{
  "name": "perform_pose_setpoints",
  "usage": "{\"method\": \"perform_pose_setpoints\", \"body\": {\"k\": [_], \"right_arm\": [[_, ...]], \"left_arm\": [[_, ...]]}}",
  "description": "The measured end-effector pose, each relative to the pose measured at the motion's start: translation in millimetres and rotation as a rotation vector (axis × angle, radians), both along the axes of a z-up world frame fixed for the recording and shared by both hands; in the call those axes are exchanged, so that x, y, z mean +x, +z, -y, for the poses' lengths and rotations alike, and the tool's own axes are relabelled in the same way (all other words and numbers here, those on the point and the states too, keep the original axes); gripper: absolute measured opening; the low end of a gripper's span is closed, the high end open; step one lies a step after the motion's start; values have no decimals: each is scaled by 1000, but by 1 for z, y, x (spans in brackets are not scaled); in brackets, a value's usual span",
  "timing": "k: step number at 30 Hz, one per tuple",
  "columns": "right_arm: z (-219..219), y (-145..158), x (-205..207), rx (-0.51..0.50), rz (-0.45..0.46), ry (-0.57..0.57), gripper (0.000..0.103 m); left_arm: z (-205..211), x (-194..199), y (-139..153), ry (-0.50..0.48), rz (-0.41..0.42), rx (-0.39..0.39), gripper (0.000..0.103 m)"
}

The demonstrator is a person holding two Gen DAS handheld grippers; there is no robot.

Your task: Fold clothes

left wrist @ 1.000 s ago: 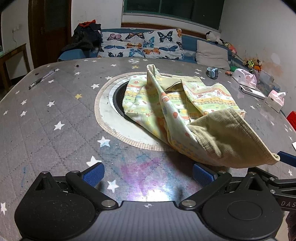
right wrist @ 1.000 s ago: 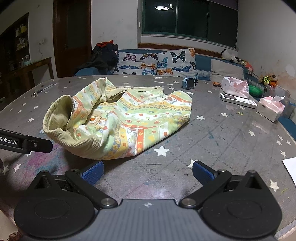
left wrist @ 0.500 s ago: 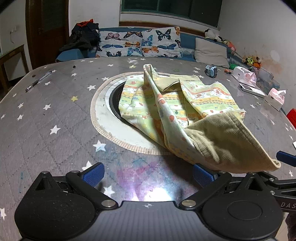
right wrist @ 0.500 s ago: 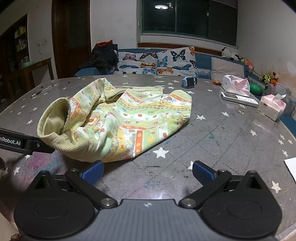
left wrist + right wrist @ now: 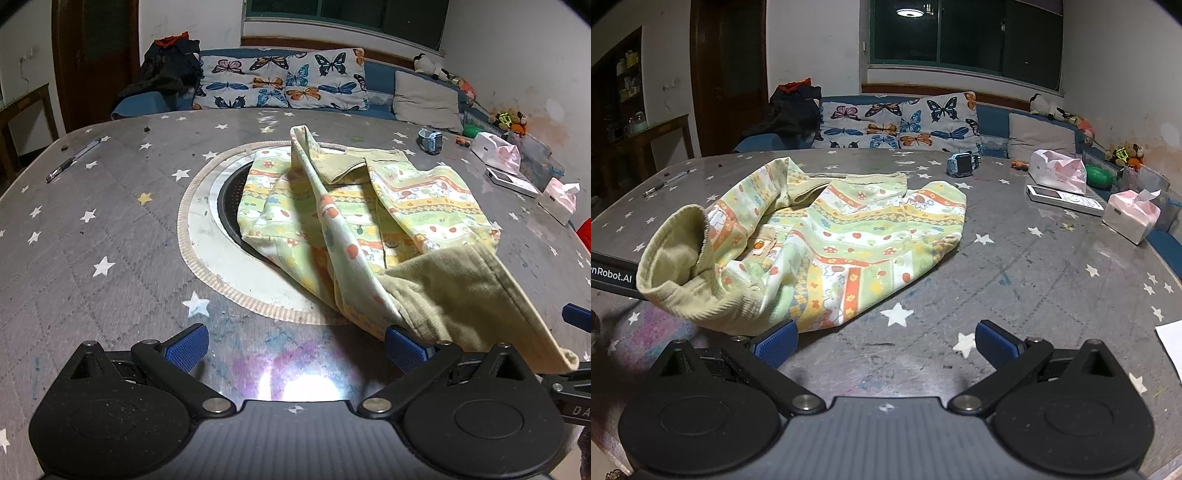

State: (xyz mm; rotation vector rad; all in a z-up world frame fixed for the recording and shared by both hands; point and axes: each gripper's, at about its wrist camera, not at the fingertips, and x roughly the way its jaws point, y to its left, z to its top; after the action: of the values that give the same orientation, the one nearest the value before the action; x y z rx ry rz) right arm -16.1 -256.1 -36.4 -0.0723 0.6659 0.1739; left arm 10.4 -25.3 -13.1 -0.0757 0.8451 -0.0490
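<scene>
Both grippers stood wide open and held nothing. Over the last second the left gripper (image 5: 295, 345) had closed in on the crumpled pastel-printed child's jacket with olive corduroy lining (image 5: 369, 221), whose raised hem now overlapped its right blue pad (image 5: 404, 349); whether cloth touched pad was unclear. The right gripper (image 5: 884, 343) had likewise advanced, its left pad at the jacket's near edge. The jacket lay unfolded mid-table, partly over the round dark recess with its pale ring (image 5: 207, 236), so folding had likely barely begun on the grey star-patterned tablecloth (image 5: 92, 240).

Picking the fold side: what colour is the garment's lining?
Plain khaki-tan lining, clearest in the right wrist view.
</scene>
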Motion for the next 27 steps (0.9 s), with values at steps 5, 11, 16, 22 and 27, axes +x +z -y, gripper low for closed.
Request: {"method": "perform_pose_setpoints", "body": {"k": [5, 11, 16, 22, 27], "right_arm": [[8, 5, 3, 7, 7, -9, 103], [21, 18, 12, 39, 24, -18, 102], [21, 26, 32, 51, 28, 8, 98], [8, 32, 69, 69, 14, 63, 86], [-13, 33, 104, 66, 8, 121, 80]], "left_arm": [[-6, 6, 4, 18, 12, -2, 103], [-20, 24, 21, 59, 58, -25, 103], [-26, 44, 34, 66, 102, -50, 103], [-15, 81, 39, 33, 115, -21, 99], [-6, 118, 39, 6, 105, -6, 95]]}}
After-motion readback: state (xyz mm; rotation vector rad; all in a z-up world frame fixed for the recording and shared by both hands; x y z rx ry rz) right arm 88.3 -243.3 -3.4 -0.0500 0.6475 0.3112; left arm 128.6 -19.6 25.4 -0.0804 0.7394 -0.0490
